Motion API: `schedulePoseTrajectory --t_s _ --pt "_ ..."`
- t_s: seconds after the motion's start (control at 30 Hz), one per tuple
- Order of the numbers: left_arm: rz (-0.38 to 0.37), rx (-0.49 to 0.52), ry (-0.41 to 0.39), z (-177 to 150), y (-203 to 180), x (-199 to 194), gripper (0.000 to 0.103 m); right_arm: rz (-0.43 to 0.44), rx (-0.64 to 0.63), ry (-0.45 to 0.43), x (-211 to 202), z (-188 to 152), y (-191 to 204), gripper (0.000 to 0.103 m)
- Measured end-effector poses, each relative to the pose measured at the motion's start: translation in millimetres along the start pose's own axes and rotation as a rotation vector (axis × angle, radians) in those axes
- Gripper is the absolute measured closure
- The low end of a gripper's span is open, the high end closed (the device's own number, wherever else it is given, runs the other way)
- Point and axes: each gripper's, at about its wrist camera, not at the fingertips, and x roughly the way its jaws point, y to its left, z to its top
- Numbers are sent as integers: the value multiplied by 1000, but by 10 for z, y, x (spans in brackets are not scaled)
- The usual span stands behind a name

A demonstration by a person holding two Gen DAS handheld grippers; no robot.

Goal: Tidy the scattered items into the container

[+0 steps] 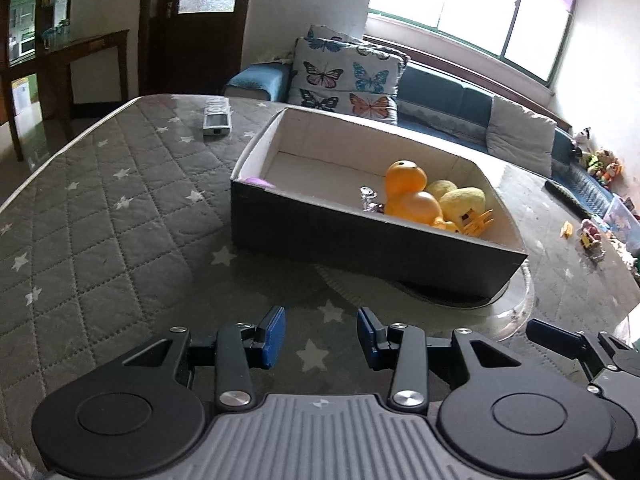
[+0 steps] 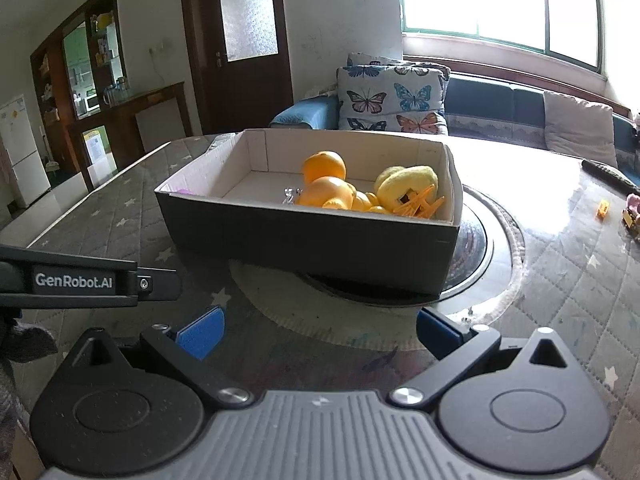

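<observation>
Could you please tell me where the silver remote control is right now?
In the left wrist view, the silver remote control lies on the quilted table cover, beyond the box's far-left corner.

I am working in a lived-in home, in its living room. At twelve o'clock a blue sofa (image 2: 480, 96) runs under a wide window (image 2: 500, 4), with a butterfly-print cushion (image 2: 394, 98) propped on it. At eleven o'clock stands a dark wooden door (image 2: 244, 40) with a frosted pane, and at ten o'clock a wooden sideboard (image 2: 132, 120) with a microwave (image 2: 91, 102) behind it and a white fridge (image 2: 20, 148) at nine. My table wears a quilted star-patterned cover (image 1: 120, 208); a phone handset (image 1: 217, 117) lies on it, and plush toys (image 1: 600, 162) crowd the sofa's end at two o'clock.
</observation>
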Motion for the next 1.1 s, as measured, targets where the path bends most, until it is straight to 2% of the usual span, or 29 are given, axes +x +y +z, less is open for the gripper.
schedulePoseTrajectory --t_s 0.4,1.1 --pt "36 11 -2 -81 5 -1 61 -9 17 19 9 -91 31 0" --pt "45 30 24 -134 -41 59 61 -8 27 44 53 -157 73 0"
